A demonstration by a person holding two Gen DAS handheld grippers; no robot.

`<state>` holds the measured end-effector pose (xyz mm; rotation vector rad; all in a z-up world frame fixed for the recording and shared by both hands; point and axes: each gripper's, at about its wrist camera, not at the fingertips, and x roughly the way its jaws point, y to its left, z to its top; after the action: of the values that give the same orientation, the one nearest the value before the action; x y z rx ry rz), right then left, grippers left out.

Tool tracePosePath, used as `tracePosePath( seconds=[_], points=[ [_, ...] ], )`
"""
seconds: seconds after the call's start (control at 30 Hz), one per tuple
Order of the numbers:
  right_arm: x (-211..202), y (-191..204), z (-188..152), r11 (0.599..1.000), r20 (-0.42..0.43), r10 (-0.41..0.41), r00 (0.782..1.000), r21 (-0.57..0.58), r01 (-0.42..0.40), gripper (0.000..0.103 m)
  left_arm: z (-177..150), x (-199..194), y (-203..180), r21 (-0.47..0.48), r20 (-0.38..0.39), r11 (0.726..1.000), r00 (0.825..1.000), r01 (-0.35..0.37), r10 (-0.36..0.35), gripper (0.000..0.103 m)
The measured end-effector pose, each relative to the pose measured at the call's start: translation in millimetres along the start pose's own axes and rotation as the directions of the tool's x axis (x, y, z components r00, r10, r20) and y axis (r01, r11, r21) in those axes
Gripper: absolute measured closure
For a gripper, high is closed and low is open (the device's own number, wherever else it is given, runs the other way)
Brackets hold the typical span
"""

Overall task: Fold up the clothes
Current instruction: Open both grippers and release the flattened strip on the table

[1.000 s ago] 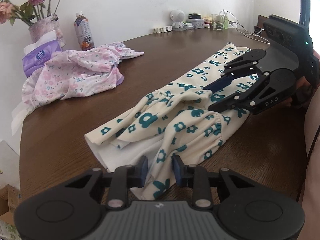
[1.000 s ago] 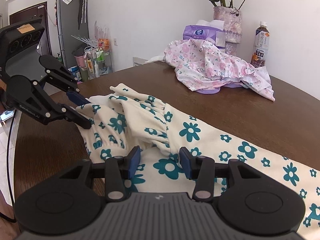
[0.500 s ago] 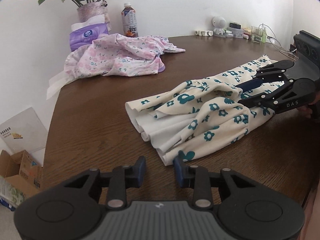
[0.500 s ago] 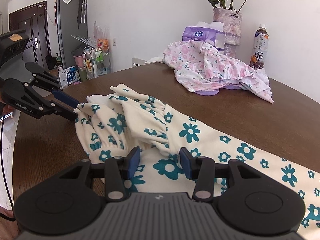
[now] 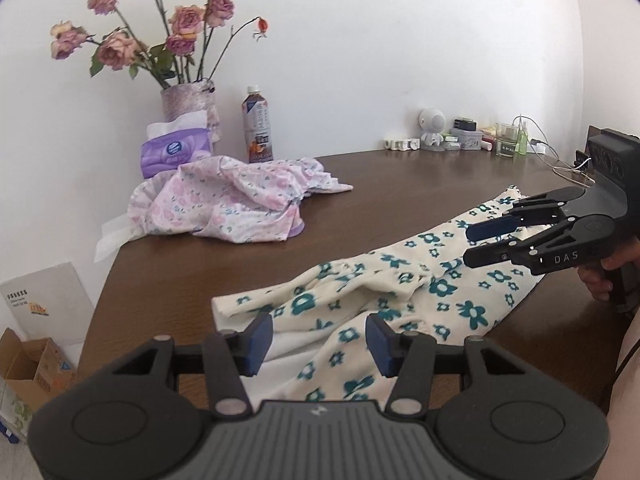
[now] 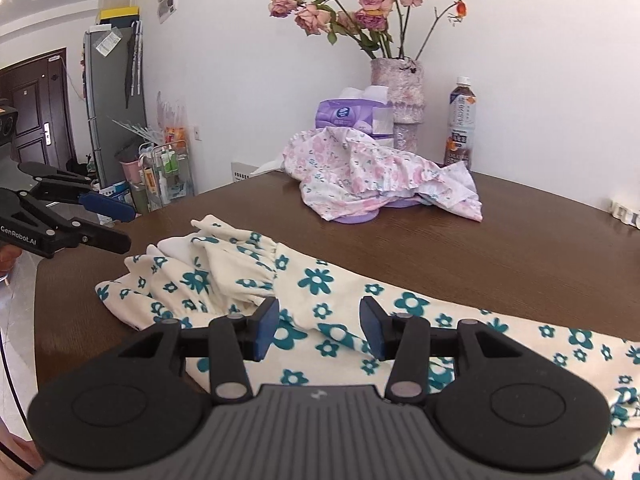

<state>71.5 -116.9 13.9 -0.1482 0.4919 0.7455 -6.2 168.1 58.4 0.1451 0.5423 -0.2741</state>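
Note:
A cream garment with teal flowers (image 5: 400,292) lies partly folded and bunched along the brown table (image 5: 400,184). In the left wrist view my left gripper (image 5: 319,340) hovers open over its near end, with nothing between the fingers. In the right wrist view my right gripper (image 6: 318,330) hangs open above the garment (image 6: 320,280) at its middle, also holding nothing. Each gripper shows in the other's view: the right gripper (image 5: 472,246) over the far part of the cloth, held by a hand, and the left gripper (image 6: 128,227) beyond the table's left edge.
A crumpled pink floral garment (image 5: 240,204) lies at the back by a purple tissue pack (image 5: 176,152), a vase of roses (image 5: 188,108) and a drink bottle (image 5: 258,128). Small items and cables (image 5: 468,140) line the far edge. A cardboard box (image 5: 28,372) stands on the floor.
The left gripper has backed off the garment's end and its jaws have spread wider. Both grippers have risen above the cloth, which stays on the table.

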Motion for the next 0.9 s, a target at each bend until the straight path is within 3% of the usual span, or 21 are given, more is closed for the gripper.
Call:
tracePosePath(
  seconds=[0.13,0.23,0.27,0.4,0.53,0.77,0.9],
  points=[
    [-10,-15,-9,0.998,-0.009,-0.05,0.999,0.033,0.051,0.057,16,29,-27,-0.011,0.063,0.999,0.997,0.04,-0.04,0.054],
    [-15,-28,-14,0.994,-0.01,-0.09,0.996,0.055,0.09,0.058,25,53,-55,0.06,0.071,0.997,0.996,0.044,-0.048,0.077],
    [-17,-32,-14,0.993,-0.007,-0.098,0.995,0.059,0.098,0.061,28,62,-65,0.088,0.068,0.995,0.996,0.052,-0.058,0.079],
    [-21,-49,-16,0.987,-0.014,-0.15,0.989,0.049,0.15,0.071,28,89,-84,0.119,0.003,0.992,0.999,0.048,-0.049,0.08],
    [-27,-74,-20,0.976,-0.042,-0.214,0.976,0.03,0.215,0.072,15,103,-63,0.021,-0.078,1.0,0.997,0.008,-0.007,0.078],
    [-36,-123,-38,0.948,-0.12,-0.302,0.946,0.062,0.311,0.072,1,99,-49,-0.067,-0.083,0.998,0.996,0.013,-0.018,0.078],
    [-42,-135,-48,0.948,-0.135,-0.295,0.946,0.083,0.308,0.071,0,98,-50,-0.085,-0.08,0.996,0.997,0.01,-0.017,0.078]
  ],
)
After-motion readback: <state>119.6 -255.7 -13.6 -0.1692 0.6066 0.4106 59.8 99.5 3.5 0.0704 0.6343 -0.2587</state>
